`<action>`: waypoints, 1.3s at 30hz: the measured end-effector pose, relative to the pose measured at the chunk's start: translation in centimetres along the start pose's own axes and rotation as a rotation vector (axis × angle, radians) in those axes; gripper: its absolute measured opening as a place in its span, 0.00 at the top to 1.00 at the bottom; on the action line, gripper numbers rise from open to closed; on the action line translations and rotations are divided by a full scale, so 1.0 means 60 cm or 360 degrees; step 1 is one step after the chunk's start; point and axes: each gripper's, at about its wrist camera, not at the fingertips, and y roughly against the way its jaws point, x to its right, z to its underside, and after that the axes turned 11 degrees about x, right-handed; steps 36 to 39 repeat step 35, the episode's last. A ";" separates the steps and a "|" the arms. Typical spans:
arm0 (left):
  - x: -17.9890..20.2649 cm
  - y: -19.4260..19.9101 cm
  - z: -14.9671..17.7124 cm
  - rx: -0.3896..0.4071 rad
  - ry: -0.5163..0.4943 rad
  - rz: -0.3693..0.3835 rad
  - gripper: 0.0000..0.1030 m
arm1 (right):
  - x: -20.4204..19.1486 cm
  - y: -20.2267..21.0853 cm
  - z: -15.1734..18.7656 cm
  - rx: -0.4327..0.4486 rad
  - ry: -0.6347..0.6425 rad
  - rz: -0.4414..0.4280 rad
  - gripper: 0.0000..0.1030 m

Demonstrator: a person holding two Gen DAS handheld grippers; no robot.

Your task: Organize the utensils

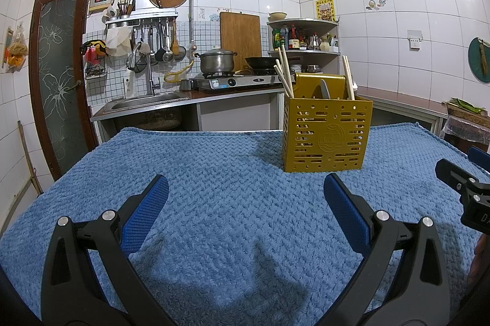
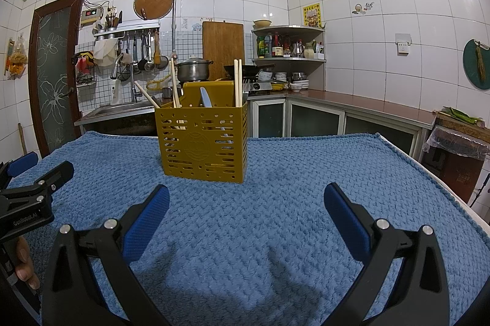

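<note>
The left gripper (image 1: 246,188) has its two blue-padded fingers (image 1: 144,215) spread wide with nothing between them, poised over the blue knitted towel (image 1: 214,160) that covers the table. The right gripper (image 2: 246,197) stands the same way, its blue pads (image 2: 346,219) parted and empty above the same towel. Each tool shows at the edge of the other's view: the right one's black frame pokes in at the right edge of the left wrist view, and the left one, gripped by a hand (image 2: 26,264), sits at the left edge of the right wrist view. Ahead of both, upright on the towel, stands the mustard-yellow slotted utensil holder (image 2: 203,139), ahead and to the right of the left fingers and ahead and a little left of the right fingers, well clear of both. Inside the holder stand pale wooden chopsticks (image 2: 237,82), some leaning out at its left side and a pair upright toward its right, with a grey spoon handle (image 2: 205,98) between them. Behind the holder runs the kitchen counter, with a steel pot (image 2: 193,69) on a gas stove and a sink (image 2: 125,108) to the holder's left, and a wooden cutting board (image 2: 223,46) leaning on the tiled wall above it.
</note>
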 end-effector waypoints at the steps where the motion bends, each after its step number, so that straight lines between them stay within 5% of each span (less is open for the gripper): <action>1: 0.000 0.000 0.000 0.0000 0.0000 0.0000 0.05 | 0.000 -0.001 0.000 0.0000 0.0000 0.0000 0.04; 39: -0.003 0.006 -0.003 0.0022 -0.0004 0.0010 0.05 | -0.003 0.001 0.002 0.0002 0.0001 0.0001 0.04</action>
